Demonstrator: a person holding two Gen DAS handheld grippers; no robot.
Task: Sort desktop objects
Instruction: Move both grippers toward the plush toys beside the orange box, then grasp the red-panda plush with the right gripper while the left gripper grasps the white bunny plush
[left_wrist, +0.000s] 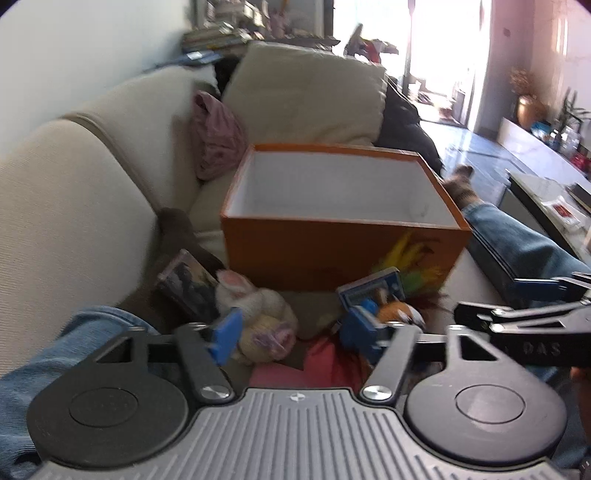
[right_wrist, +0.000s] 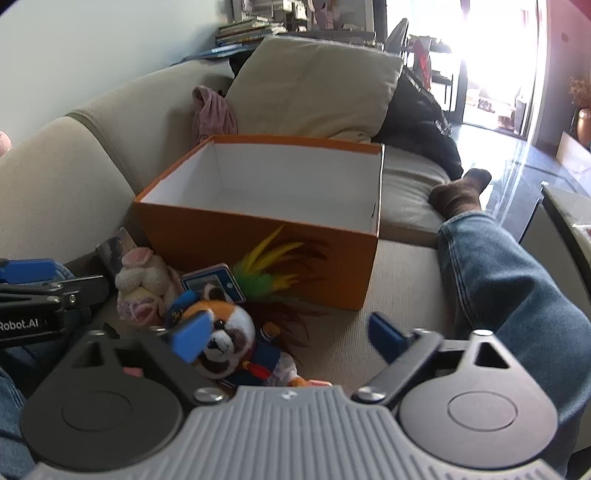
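Both spread wide, left gripper (left_wrist: 291, 336) over the cream plush rabbit (left_wrist: 258, 314) and right gripper (right_wrist: 284, 338) by the red-panda plush toy (right_wrist: 229, 332), heaped against the empty orange cardboard box's (right_wrist: 258, 254) near wall on the beige sofa cushion (right_wrist: 399, 280), likely ready for binning.

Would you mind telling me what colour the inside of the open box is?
White inside, orange outside; the box interior shows best in the right wrist view.

I see a cream sofa (right_wrist: 74, 173) with a big cushion (right_wrist: 314, 85) leaning on its back and a pink cloth (right_wrist: 212, 110) tucked beside it. A black bag (right_wrist: 424, 114) lies further along. A jeans-clad leg (right_wrist: 509, 288) stretches across, ending in a brown sock (right_wrist: 461, 192).
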